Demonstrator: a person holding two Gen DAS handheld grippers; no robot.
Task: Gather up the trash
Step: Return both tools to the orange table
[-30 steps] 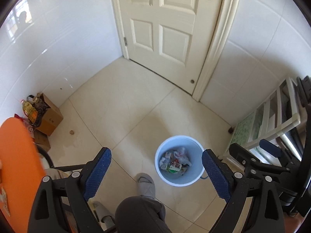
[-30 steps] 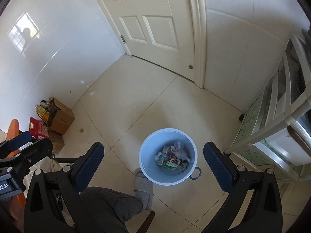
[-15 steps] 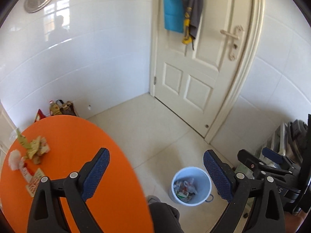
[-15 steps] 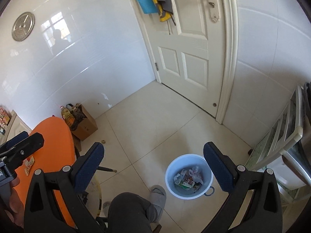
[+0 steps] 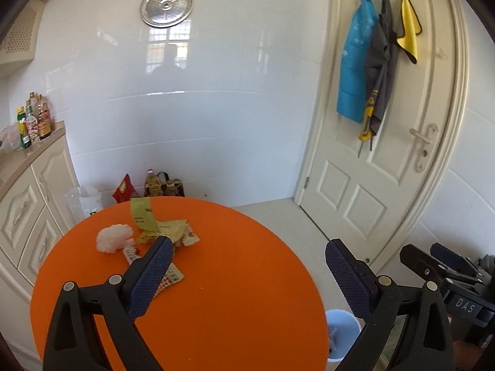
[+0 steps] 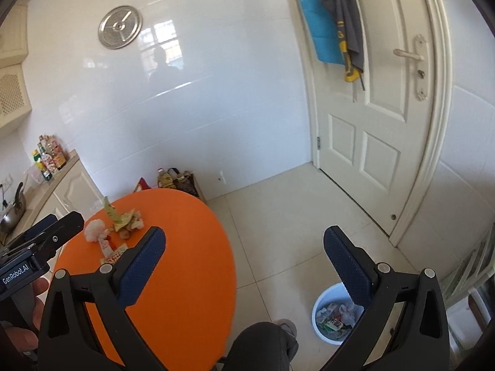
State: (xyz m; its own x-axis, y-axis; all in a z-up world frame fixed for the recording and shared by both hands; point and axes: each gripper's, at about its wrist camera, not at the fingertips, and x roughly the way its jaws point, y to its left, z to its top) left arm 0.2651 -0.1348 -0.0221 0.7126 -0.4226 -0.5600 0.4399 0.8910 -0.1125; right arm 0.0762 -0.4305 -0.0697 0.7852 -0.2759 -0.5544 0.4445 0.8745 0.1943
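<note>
Trash lies on the far left part of a round orange table (image 5: 232, 293): a white crumpled tissue (image 5: 114, 238), yellow-green wrappers (image 5: 157, 227) and a small printed packet (image 5: 170, 278). My left gripper (image 5: 247, 269) hovers above the table, its jaws opening, with nothing between them; its left finger hides part of the packet. The right wrist view shows the same tissue (image 6: 94, 230) and wrappers (image 6: 125, 219) on the table (image 6: 185, 278). My right gripper (image 6: 244, 259) is open and empty, off the table's right edge. A pale blue bin (image 6: 332, 317) on the floor holds scraps.
The bin (image 5: 342, 330) peeks out below the table's right edge. White cabinets (image 5: 27, 210) with bottles on top stand left. A white door (image 5: 386, 160) with hanging cloths is at the right. A box of bottles (image 6: 182, 182) sits by the wall. The person's knee (image 6: 263, 343) is below.
Both grippers have risen and swung left, from looking down at the bin to facing the orange table. The trash on the table has come into view. Both pairs of jaws stayed wide.
</note>
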